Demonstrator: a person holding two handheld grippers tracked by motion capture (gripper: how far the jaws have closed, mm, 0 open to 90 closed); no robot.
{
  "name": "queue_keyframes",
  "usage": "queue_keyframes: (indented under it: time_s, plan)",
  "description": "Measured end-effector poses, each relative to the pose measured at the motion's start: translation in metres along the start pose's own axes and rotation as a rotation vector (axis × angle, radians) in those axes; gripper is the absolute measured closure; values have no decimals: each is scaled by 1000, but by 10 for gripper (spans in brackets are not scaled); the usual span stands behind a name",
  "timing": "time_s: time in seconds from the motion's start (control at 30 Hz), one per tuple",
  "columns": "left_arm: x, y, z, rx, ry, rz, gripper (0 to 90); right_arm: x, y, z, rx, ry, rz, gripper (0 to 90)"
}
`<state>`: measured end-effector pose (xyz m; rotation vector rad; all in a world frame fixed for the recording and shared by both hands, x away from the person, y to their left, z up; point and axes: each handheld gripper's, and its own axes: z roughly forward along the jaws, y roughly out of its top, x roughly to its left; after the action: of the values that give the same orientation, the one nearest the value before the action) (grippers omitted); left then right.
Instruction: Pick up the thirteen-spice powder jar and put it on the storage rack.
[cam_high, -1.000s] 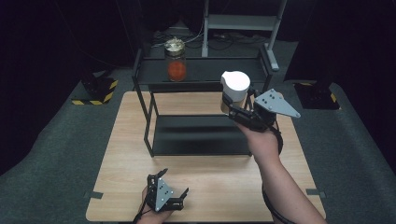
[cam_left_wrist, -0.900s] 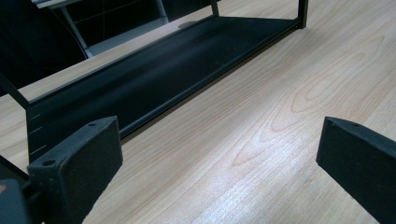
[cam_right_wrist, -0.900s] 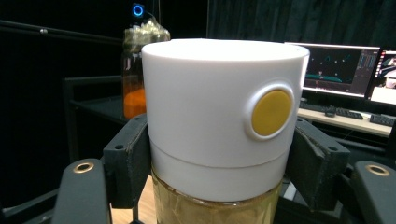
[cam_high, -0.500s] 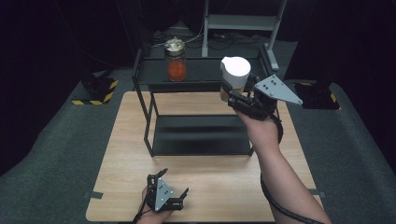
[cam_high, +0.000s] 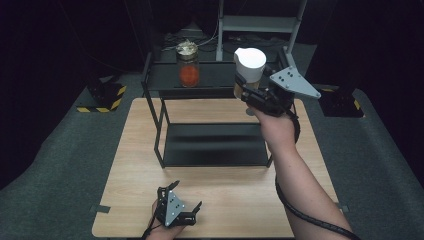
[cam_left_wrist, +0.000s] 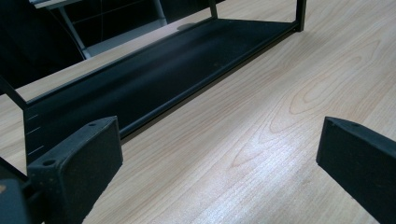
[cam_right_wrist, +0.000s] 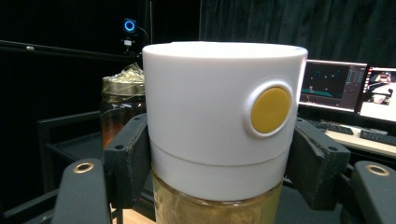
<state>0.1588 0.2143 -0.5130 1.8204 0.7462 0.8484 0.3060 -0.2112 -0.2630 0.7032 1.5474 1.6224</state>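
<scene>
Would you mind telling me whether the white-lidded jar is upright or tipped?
Upright: the jar stands vertical between the right claw's pads, its white lid on top.

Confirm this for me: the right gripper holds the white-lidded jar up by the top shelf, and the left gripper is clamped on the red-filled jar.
Wrong on the left gripper: the high view shows it open and empty on the table. The red-filled jar stands on the top shelf.

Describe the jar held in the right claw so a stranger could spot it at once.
Find the black two-tier rack at the table's far edge. By its top shelf's right end, the right claw holds the white-lidded jar aloft. Unlike the foil-topped jar, its lid has a yellow button.
</scene>
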Motion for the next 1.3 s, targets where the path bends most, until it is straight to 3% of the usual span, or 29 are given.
queue_keyframes:
  time_s: [0.73, 1.3]
  plan:
    - [1, -1, 0, -3, -2, -5, 6, -7, 9, 34, 16, -48, 14, 296]
    - [1, -1, -1, -7, -2, -10, 6, -15, 0, 54, 35, -69, 47, 297]
